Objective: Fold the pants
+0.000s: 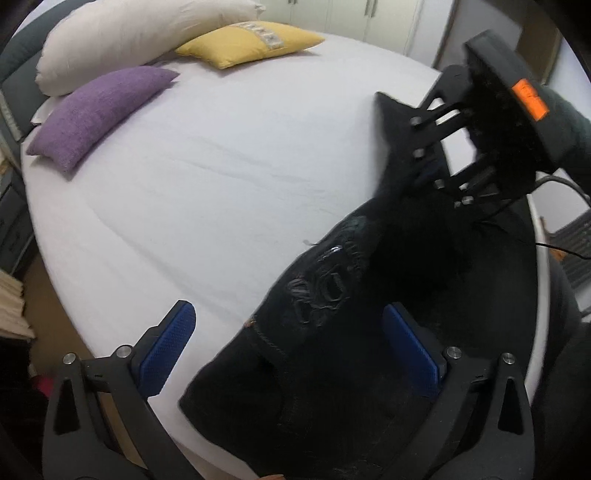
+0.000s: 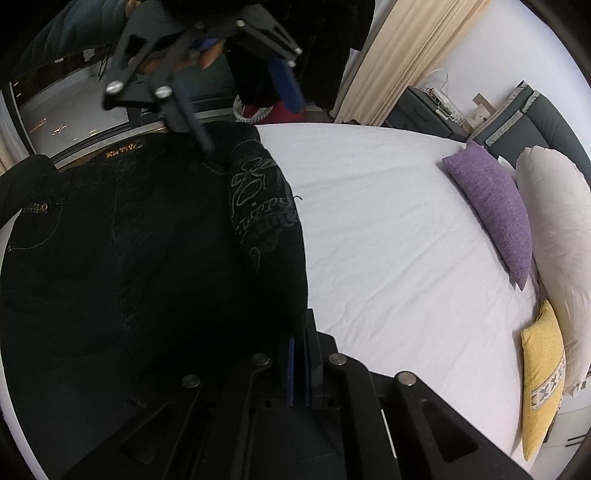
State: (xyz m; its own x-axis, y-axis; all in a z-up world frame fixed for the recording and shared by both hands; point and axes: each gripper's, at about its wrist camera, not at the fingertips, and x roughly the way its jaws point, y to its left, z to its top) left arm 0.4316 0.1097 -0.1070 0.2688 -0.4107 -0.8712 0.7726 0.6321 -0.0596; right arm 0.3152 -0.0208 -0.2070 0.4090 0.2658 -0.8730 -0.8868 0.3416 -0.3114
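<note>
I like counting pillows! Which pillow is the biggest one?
The long cream-white pillow at the bed's head; the purple woven cushion and yellow cushion beside it are shorter.

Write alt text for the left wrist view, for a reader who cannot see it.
Black pants lie on a white bed, between the open blue pads of the left claw. At upper right, the right claw is shut on the pants' far edge. A purple pillow, a yellow pillow and a long white pillow lie behind.
</note>
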